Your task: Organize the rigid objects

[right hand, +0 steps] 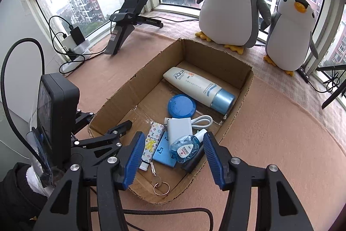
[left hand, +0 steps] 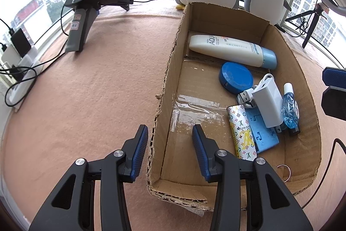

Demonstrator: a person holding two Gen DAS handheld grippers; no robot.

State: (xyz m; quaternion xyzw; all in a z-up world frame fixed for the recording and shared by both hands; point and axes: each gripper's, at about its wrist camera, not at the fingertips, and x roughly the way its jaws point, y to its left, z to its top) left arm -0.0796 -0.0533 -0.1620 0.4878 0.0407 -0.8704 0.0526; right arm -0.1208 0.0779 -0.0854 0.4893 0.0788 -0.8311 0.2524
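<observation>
The left gripper (left hand: 170, 133) is spread wide and holds nothing; its fingers straddle the ragged left wall of the cardboard box (left hand: 166, 70), one pad outside over the tan mat (left hand: 97, 83), the other inside over bare, taped floor. The right gripper (right hand: 174, 142) is likewise spread and empty, hovering over the box's near end, above the clear blue bottle (right hand: 185, 147).

Inside the box, everything crowds the right side and far end. The blue bottle leans on the white charger (right hand: 179, 128), whose looped cable (right hand: 203, 120) lies beside it. A patterned tube (right hand: 151, 144) and a light blue case (right hand: 163, 152) lie side by side left of the bottle; a key on a ring (right hand: 161, 186) sits at the box's near wall. A round blue compact (right hand: 181, 105) rests mid-box, and the white sunscreen tube (right hand: 194, 87) lies slantwise across the far end. The box's left half is open floor.

Beyond the box's far wall stand two plush penguins (right hand: 233, 3); far left of it sits a spare gripper on a stand (right hand: 127, 21).
</observation>
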